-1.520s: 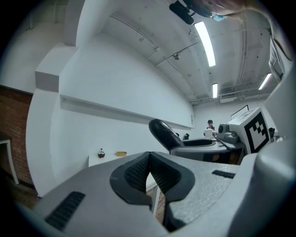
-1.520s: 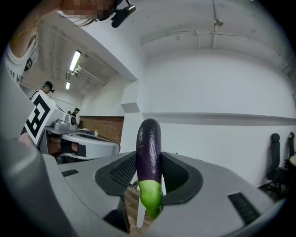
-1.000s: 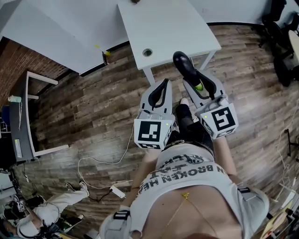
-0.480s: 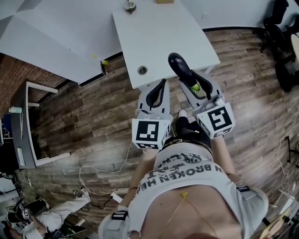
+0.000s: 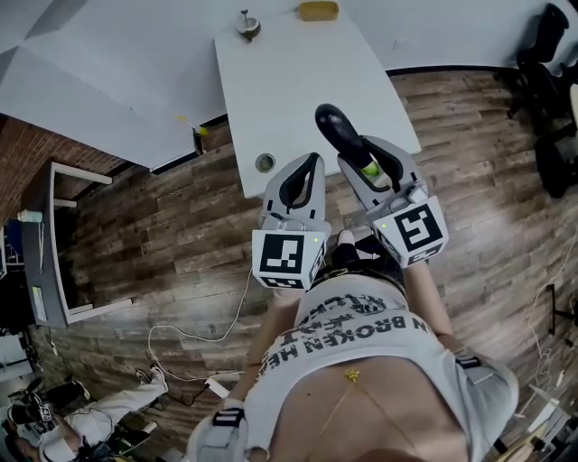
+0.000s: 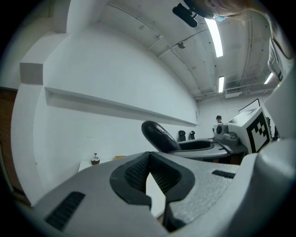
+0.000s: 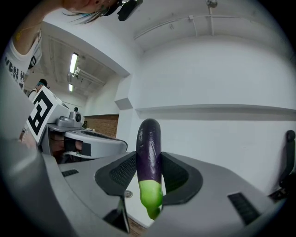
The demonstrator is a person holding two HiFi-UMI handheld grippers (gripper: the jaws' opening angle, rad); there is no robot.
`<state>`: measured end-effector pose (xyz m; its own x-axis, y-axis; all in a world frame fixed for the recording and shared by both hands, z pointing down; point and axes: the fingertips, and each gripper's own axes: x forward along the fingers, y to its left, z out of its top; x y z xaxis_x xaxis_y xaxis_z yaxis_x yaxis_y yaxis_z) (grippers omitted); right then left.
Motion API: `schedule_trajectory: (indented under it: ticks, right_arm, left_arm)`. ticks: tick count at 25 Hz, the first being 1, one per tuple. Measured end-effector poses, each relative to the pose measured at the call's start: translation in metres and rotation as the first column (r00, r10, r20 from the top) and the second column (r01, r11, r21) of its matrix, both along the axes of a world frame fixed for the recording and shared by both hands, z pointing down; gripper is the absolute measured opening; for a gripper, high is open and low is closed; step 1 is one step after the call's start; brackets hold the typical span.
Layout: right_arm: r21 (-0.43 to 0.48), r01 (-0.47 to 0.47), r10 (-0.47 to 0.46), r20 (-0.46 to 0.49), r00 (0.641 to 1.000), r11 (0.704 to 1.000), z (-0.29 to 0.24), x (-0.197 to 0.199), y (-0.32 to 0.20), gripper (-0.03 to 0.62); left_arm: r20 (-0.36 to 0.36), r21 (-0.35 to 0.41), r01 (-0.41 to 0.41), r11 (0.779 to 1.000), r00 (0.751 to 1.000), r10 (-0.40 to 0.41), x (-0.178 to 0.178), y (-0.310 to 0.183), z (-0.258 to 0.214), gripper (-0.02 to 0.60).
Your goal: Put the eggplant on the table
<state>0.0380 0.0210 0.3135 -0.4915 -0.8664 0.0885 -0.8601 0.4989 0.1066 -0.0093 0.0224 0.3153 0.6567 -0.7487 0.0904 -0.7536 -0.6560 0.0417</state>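
The job is partly done. The right tongs (image 7: 149, 175) are clamped on the eggplant (image 7: 149, 148), with a pad pressing on each side of it. The grip is low on the purple part, just above the green end. The purple part sticks up at a tilt above the tongs, and the green end hangs down below the pads. So picking it up is done. The eggplant is in the air, not lying on anything. In the head view its dark end shows over the near part of the white counter (image 5: 289, 72), close to the front edge, and the tongs are held flat out in front of the person. The left tongs (image 6: 148, 172) are together at the tips and hold nothing. They sit just beside the right ones, near a small round hole (image 5: 265, 162) in the counter. What is left, I think, is the last part: bring the eggplant a bit more over the counter, lower it until it lies on the white top, then let the right tongs come apart and pull them back. There is lots of bare room for it. Only two small things sit far off at the back edge, a little round thing (image 5: 250, 24) and a yellow thing (image 5: 318, 11), so they should not get in the way. How high the eggplant is above the counter I cannot tell.
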Motion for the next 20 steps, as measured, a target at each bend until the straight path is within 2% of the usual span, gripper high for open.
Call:
schedule_trajectory:
  ticks: [9, 15, 20]
  right_arm:
    - [-0.020, 0.038, -0.038, 0.004, 0.999, 0.999, 0.010, 0.045, -0.037, 0.167]
    - [-0.022, 0.080, -0.079, 0.018, 0.997, 0.997, 0.013, 0.051, -0.045, 0.167]
    - [-0.041, 0.080, -0.079, 0.008, 0.997, 0.996, 0.018, 0.054, -0.051, 0.167]
  left_arm:
    - [0.018, -0.016, 0.063, 0.998, 0.998, -0.063, 0.039, -0.033, 0.009, -0.002]
    - [0.018, -0.030, 0.106, 0.994, 0.994, -0.106, 0.044, -0.040, 0.014, -0.002]
    - [0.017, -0.031, 0.127, 0.991, 0.992, -0.126, 0.042, -0.044, 0.014, -0.002]
